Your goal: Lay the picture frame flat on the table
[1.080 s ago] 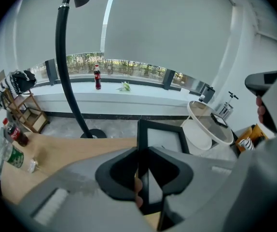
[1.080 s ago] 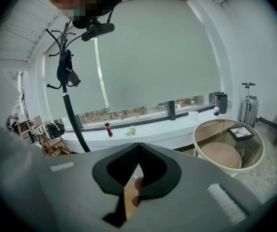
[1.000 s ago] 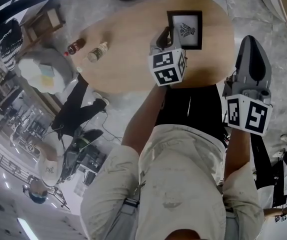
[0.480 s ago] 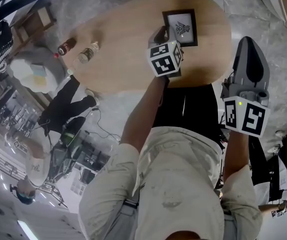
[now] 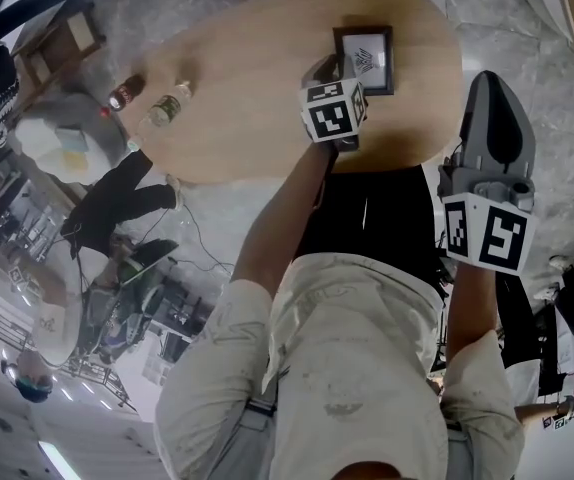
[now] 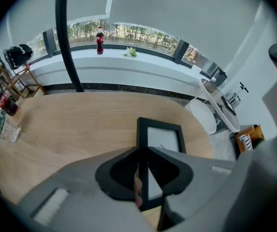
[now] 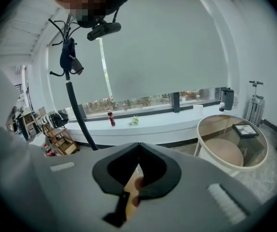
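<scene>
Looking at the head view first: oval wooden table [image 5: 247, 88] on the far side, picture frame [image 5: 365, 60] on its far right part, black border, white mat showing. left gripper [image 5: 330, 68] comes in from the near side with its tips at the frame's left rail and its marker cube just near of them. right gripper [image 5: 494, 86] hangs right of the table over the stone floor [image 5: 557, 118], well apart from the frame. At the table's left end, a clear bottle [image 5: 167, 106] lies on the wood, with a dark bottle [image 5: 125, 92] at the very edge beside it.

Left gripper view: left gripper [image 6: 139, 151] fingers are pinching the picture frame [image 6: 163, 138] by its left rail, which runs straight between the pads. Frame is over the right half of the table [image 6: 71, 124], its far end near the far right rim. Can't tell if its back is down on the wood or tilted off it. Beyond the table is a white windowsill [image 6: 129, 64] with a cola bottle [image 6: 100, 40] upright on it.

Right gripper view: right gripper [image 7: 138, 146] fingertips are pressed together, nothing between them. It faces the window. The same windowsill [image 7: 153, 122] and cola bottle [image 7: 111, 116] are far off, and a round glass-topped side table [image 7: 232, 146] stands at right.
</scene>
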